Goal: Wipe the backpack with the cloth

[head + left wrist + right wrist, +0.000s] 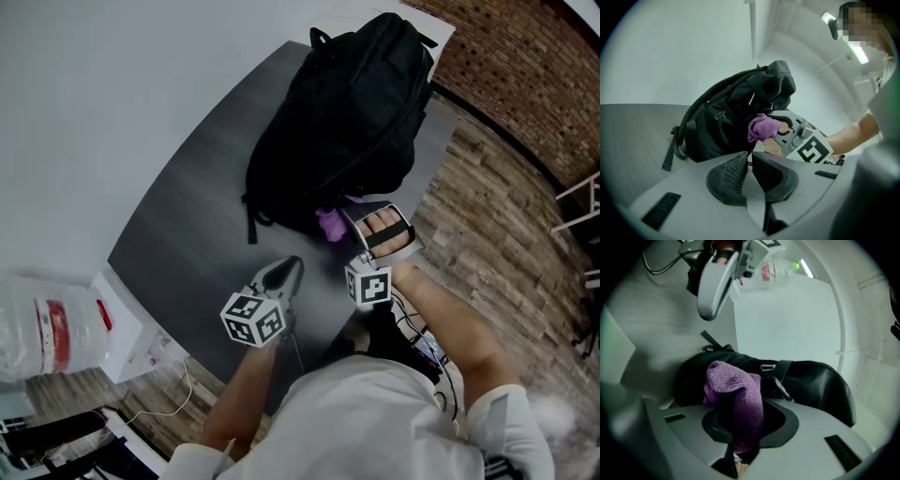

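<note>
A black backpack (347, 112) lies on the dark grey table (187, 225), its base towards me. My right gripper (339, 223) is shut on a purple cloth (329, 225) and holds it against the backpack's near lower end. In the right gripper view the cloth (736, 394) bulges up out of the gripper (740, 423), with the backpack (811, 380) just behind. My left gripper (289, 264) hovers over the table a little short of the backpack, shut and empty. Its own view shows the jaws (750, 157) together, with the backpack (726, 122) and cloth (761, 127) ahead.
A loose black strap (251, 225) trails off the backpack onto the table. A white unit with a plastic bag (47, 328) stands at the left. Wooden floor (506, 234) and a brick wall (525, 75) lie to the right. Cables (417, 333) hang by the table's near edge.
</note>
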`<state>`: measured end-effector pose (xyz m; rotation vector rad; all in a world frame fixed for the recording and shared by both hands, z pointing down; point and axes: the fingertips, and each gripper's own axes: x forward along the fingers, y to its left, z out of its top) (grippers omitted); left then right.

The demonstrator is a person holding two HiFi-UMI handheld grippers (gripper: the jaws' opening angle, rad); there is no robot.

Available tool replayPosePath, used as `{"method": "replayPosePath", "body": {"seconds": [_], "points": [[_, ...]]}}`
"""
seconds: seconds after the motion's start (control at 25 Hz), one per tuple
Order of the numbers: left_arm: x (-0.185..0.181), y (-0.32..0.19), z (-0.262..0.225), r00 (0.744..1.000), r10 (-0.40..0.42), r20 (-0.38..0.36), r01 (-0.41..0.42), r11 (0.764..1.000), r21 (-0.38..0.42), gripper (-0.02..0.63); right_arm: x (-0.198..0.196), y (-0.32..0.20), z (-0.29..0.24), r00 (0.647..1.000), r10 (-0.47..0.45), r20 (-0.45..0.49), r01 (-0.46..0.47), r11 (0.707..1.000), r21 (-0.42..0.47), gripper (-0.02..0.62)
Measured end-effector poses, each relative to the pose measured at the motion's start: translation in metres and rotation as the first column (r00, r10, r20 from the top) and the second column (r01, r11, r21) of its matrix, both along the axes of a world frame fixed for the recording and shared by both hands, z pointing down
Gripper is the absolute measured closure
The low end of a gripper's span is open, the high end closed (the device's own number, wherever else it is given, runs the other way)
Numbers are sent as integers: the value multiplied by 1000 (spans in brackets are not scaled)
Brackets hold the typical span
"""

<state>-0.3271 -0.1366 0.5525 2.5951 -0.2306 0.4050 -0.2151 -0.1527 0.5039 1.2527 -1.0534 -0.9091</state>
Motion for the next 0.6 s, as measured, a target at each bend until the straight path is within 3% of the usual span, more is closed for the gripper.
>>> {"method": "replayPosePath", "body": {"seconds": [0.12,0.32,0.6], "points": [[0,1,-1,1000,2,9,-2,1000,2,594,16,-12,-10,999,42,6,-42,999,26,508],[3,3,-1,1000,0,21,0,1000,1,594,12,-21,-14,998,52,46,-54,997,49,508],[5,3,-5,1000,3,12,-3,1000,4,594,31,-10,-3,984,137,112,-141,990,21,508]]}}
